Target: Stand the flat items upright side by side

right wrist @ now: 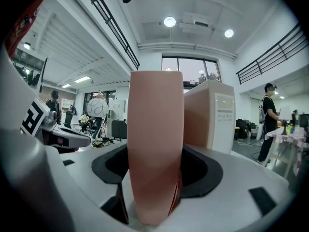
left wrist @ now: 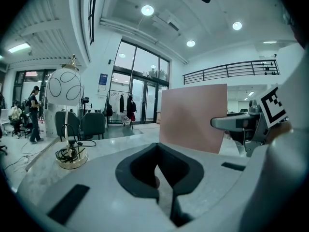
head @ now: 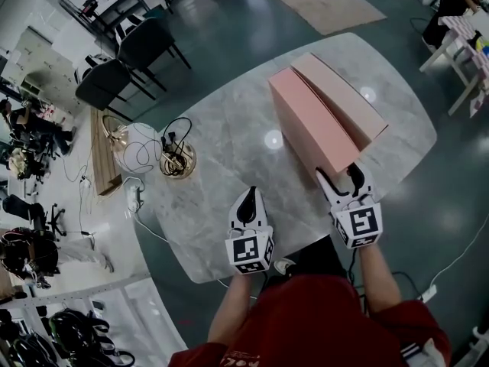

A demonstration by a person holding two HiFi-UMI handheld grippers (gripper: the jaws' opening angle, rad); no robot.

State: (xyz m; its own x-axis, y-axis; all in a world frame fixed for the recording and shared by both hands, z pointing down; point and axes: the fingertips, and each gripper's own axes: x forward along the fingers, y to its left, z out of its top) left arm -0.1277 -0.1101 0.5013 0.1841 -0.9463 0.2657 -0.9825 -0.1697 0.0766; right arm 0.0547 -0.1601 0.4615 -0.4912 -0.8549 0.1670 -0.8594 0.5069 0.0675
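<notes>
Left gripper [head: 246, 203]: jaws together, empty, near table [head: 229, 159] front edge, well apart from boxes. Left box [head: 306, 125] upright, right box [head: 348, 98] upright just beside it, long sides together. We judge task nearly done. Right gripper [head: 341, 176]: jaws wide, astride left box's near end, pads just beside its sides, seemingly not pressing. Left to do: back off without tipping it. Around: lamp [head: 141, 147], cable dish [head: 177, 160] at table's left. Nothing in way.
</notes>
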